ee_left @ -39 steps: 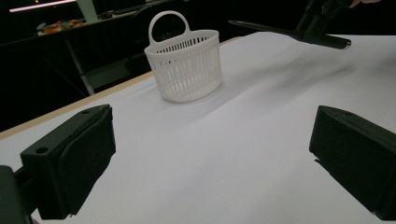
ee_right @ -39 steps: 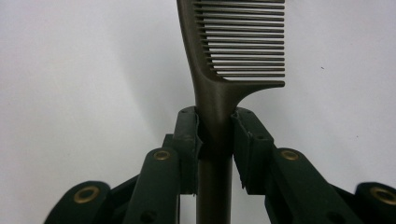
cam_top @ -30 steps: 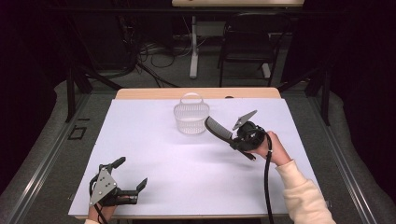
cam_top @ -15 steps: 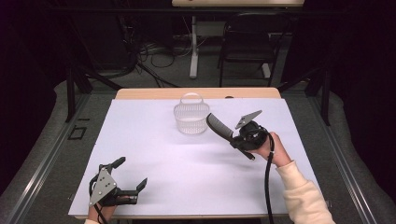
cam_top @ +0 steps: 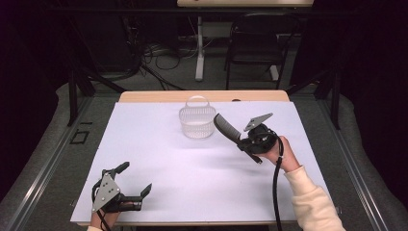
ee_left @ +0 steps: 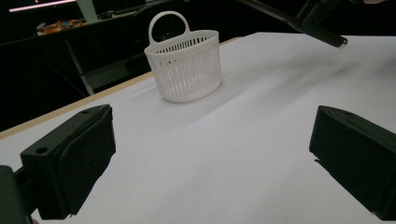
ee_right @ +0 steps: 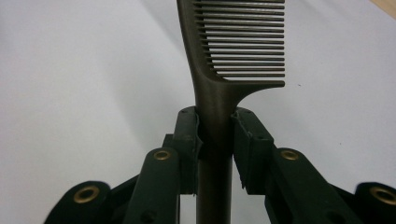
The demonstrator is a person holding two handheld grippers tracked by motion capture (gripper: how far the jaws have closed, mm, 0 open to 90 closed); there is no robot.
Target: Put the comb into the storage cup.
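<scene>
In the high view the left gripper (cam_top: 129, 186) sits at the lower left of the frame, low over the near edge of the desk (cam_top: 159, 159), which is covered in white. Its jaws stand wide apart with nothing between them; the left gripper view shows the same, with one black pad at the lower left, the other at the lower right, and bare white desk in the gap

Right of centre in the high view, a hand (cam_top: 281, 153) in a cream sleeve (cam_top: 312, 204) holds the right gripper (cam_top: 243, 139), and a black cable (cam_top: 276, 192) trails from it toward the bottom of the frame. Its jaws are clamped on the handle of a dark comb (cam_top: 225, 127). In the right gripper view the two pads press the handle from either side just below where the teeth begin, and the comb (ee_right: 233, 46) runs straight up the middle of the frame with its teeth pointing to the right. In the high view the comb slants up and to the left from the gripper, above the desk, and its far end lies just beside a white basket (cam_top: 197, 120)

That basket stands upright on the desk, upper centre in the high view, near the far edge. It has slotted walls and a loop handle raised over the rim. In the left gripper view the basket (ee_left: 184, 65) is at the upper centre

Beyond the desk, in the dark, are a chair (cam_top: 255, 45) and loose cables on the floor (cam_top: 154, 53)
</scene>
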